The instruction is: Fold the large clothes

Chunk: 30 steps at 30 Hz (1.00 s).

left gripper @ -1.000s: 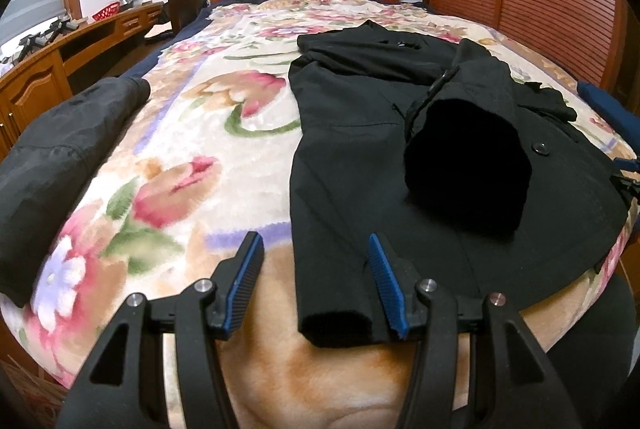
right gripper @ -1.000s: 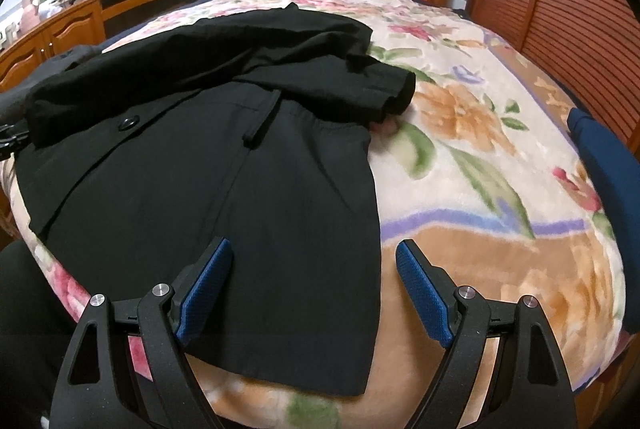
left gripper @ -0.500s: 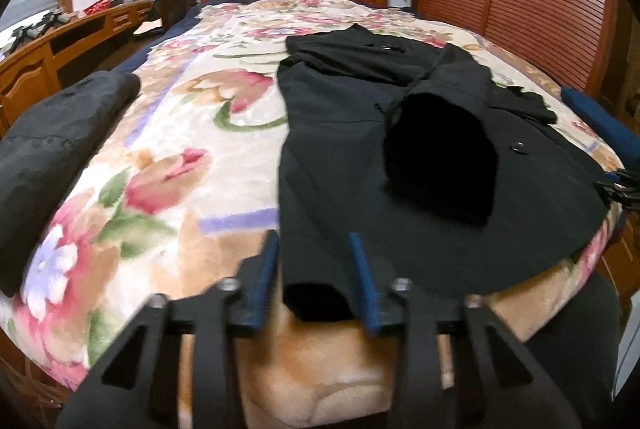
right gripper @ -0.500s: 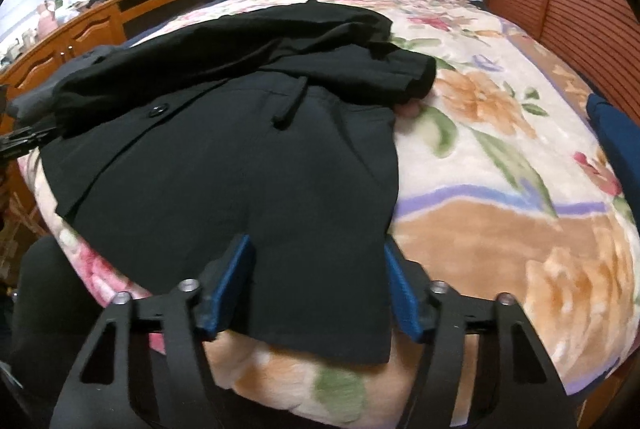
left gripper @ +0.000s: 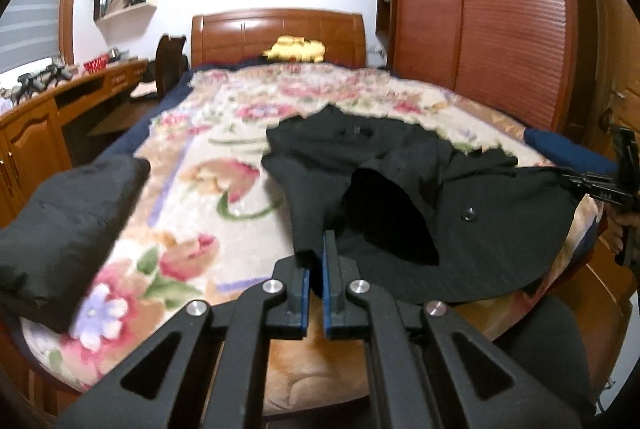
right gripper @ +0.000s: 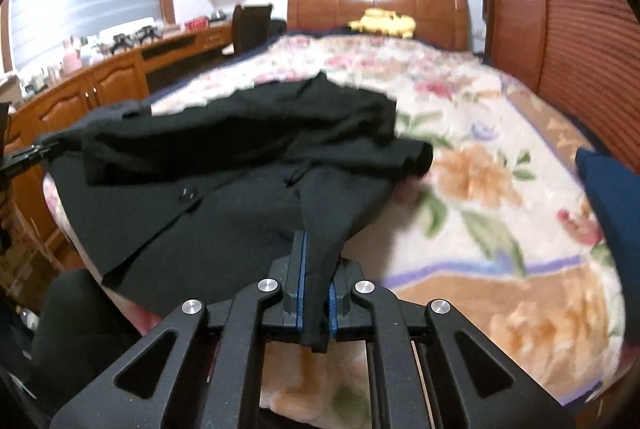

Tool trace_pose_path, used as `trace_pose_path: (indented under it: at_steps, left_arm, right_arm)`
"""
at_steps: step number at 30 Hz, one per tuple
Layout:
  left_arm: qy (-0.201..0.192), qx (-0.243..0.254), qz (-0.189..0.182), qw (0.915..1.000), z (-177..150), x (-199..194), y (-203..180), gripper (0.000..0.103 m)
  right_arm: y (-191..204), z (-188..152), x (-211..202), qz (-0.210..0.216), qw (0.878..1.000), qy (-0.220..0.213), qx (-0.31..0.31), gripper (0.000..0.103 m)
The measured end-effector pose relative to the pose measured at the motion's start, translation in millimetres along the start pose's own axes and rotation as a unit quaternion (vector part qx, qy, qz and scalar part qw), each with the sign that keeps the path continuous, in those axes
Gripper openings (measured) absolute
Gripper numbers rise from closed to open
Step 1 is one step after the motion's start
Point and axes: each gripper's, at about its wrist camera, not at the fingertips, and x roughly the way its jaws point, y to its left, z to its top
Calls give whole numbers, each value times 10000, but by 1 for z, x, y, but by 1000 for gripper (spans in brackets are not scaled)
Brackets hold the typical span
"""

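Left wrist view: left gripper (left gripper: pixel 316 271) was clamped on the coat's (left gripper: pixel 472 229) near hem corner, blue pads (left gripper: pixel 329 269) pinching a ridge of black fabric at 6 o'clock in frame, tool pitched down toward the bed (left gripper: pixel 188 189). Hem corner was lifted off the blanket, cloth running taut from the jaws toward 12 o'clock. Right gripper (left gripper: pixel 600 187) showed at 3 o'clock in the same view, gripping the opposite hem corner, with part of a hand (left gripper: pixel 622 233) behind it. Right wrist view: right gripper (right gripper: pixel 314 293) was clenched on the other hem corner, fabric bunched between the pads (right gripper: pixel 301 281) and hanging a little below them, also angled down at the bed. Coat (right gripper: pixel 224 157) was black, buttoned type, one button (right gripper: pixel 187 193) visible at 9 o'clock from the pads, one sleeve (right gripper: pixel 404 155) folded across the body with the cuff at 1 o'clock. It lay across the near end of the floral blanket (right gripper: pixel 500 189), collar pointing to the headboard (right gripper: pixel 376 5) at 12 o'clock, hem edge pulled up between both tools. A second dark garment (left gripper: pixel 68 213) lay at 9 o'clock on the bed edge, apart from the coat. Yellow plush toy (left gripper: pixel 294 49) sat by the headboard. Both frames were motion-blurred.
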Motion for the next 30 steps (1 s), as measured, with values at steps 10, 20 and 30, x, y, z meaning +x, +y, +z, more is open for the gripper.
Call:
trace_pose_path:
  at_steps: [10,20,30]
  left_arm:
    - [-695,176,-9,9974,29,-75,-3,1]
    - [-1119,317,61,9932,50,-133,-8,1]
    - [-629,253,283,9973,53,-67,6,1]
  right_arm:
    - [15,26,-68,28,9986,-457,-268,5]
    - [28,38,-130,-5,9962,-691,-522,5]
    - [15,52,-64,-226,9978,-278,-555,5]
